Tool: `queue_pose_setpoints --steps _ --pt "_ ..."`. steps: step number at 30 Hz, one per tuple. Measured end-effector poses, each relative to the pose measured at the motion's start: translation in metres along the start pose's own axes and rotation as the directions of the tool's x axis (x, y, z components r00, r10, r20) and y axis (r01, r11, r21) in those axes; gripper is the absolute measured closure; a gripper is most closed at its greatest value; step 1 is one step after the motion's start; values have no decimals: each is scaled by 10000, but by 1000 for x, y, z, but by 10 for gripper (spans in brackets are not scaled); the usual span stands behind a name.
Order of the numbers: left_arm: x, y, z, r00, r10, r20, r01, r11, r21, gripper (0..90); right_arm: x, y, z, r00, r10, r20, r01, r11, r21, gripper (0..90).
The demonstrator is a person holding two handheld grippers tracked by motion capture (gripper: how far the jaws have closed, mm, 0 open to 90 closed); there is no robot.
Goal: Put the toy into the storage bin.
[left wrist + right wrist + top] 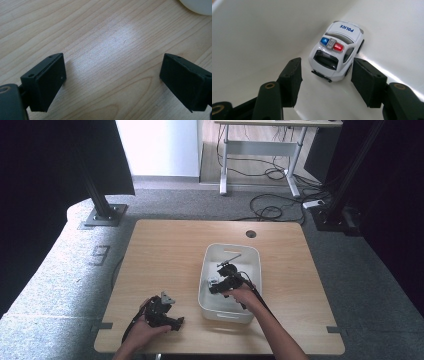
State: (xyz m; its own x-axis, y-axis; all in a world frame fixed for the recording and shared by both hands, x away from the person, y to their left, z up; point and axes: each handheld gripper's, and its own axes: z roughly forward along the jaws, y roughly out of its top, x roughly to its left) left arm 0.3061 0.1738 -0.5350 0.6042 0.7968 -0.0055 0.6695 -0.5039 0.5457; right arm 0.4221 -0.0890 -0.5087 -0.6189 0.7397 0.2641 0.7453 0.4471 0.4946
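Lying just ahead of the parted right tongs (326, 75), the police car (337, 51).

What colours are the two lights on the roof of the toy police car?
Blue and red, clearest in the right gripper view, on the white toy police car.

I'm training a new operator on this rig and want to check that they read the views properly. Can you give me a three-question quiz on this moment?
1. True or false: the right gripper is shut on the toy police car.
2. Where does the car sit? A) on the bare table B) inside the white bin C) on the floor
3. What lies between the open jaws of the left gripper?

Key:
1. False. Its jaws are open, one on each side of the car's near end, not clamped.
2. B.
3. Nothing but the bare wooden table.
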Motion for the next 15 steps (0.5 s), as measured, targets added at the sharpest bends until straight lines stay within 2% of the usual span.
queue_pose_setpoints --steps 3,4,10,12,15 --pt "0 0 0 10000 -1 -1 1 10000 1 70 1 0 -4 9999 -45 144 48 9998 -168 384" --pt "0 0 0 10000 -10 -1 10 10000 -8 70 2 0 -9 9995 -101 298 112 9992 -379 377" --pt "0 0 0 10000 -1 1 1 10000 -1 68 2 -3 -23 9983 -306 493 351 9951 -929 368" --pt "0 0 0 10000 -3 -2 3 10000 -1 68 1 -5 -33 9969 -372 692 466 9892 -1389 367" --pt "0 0 0 10000 -1 -8 1 10000 -1 68 1 -7 -40 9970 -404 660 505 9859 -1597 367"
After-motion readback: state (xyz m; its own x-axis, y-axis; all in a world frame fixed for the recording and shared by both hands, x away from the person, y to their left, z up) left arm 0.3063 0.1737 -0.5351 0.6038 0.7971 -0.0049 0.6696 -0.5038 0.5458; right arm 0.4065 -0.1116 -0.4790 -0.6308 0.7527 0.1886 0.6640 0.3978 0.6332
